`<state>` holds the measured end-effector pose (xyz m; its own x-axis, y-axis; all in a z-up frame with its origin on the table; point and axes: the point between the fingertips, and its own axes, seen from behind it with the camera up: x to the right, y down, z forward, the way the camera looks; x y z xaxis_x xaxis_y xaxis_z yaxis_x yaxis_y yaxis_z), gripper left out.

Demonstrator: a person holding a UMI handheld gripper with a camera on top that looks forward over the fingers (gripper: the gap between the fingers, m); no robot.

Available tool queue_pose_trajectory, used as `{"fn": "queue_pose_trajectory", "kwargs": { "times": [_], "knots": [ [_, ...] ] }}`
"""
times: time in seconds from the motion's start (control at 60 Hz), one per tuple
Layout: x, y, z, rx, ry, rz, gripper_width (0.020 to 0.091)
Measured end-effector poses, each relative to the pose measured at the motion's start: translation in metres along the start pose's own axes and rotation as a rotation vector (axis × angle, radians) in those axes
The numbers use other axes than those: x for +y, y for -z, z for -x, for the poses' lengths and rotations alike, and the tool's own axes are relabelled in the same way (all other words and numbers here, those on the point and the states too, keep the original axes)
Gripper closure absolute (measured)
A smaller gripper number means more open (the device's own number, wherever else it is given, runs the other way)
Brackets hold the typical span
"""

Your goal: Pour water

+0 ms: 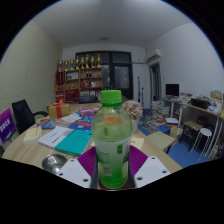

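Above a cluttered office tabletop (30, 145), the tool (112, 165) pinched a green-capped bottle (112, 140), best kept upright until tipping slowly.

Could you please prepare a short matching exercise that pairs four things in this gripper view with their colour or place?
Things:
1. Bottle cap
2. Bottle
3. Finger pads
4. Teal notebook

Colour or place:
A. Magenta, on the inner faces of the fingers
B. Flat on the table, beyond the fingers
C. Bright green, on top of the bottle
D. Upright between the fingers, with the pads against both its sides

Pairs: 1-C, 2-D, 3-A, 4-B
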<state>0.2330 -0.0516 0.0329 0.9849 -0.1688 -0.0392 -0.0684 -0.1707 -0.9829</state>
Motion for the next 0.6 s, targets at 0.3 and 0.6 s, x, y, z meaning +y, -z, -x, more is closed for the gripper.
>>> {"fn": "queue_pose_trajectory", "kwargs": {
  "times": [0.3,0.6],
  "knots": [
    [0.018,0.004,-0.001,0.012,-0.057,0.179,0.0373],
    [-0.016,0.129,0.003,0.093,-0.049,0.214,0.0272]
  ]
}}
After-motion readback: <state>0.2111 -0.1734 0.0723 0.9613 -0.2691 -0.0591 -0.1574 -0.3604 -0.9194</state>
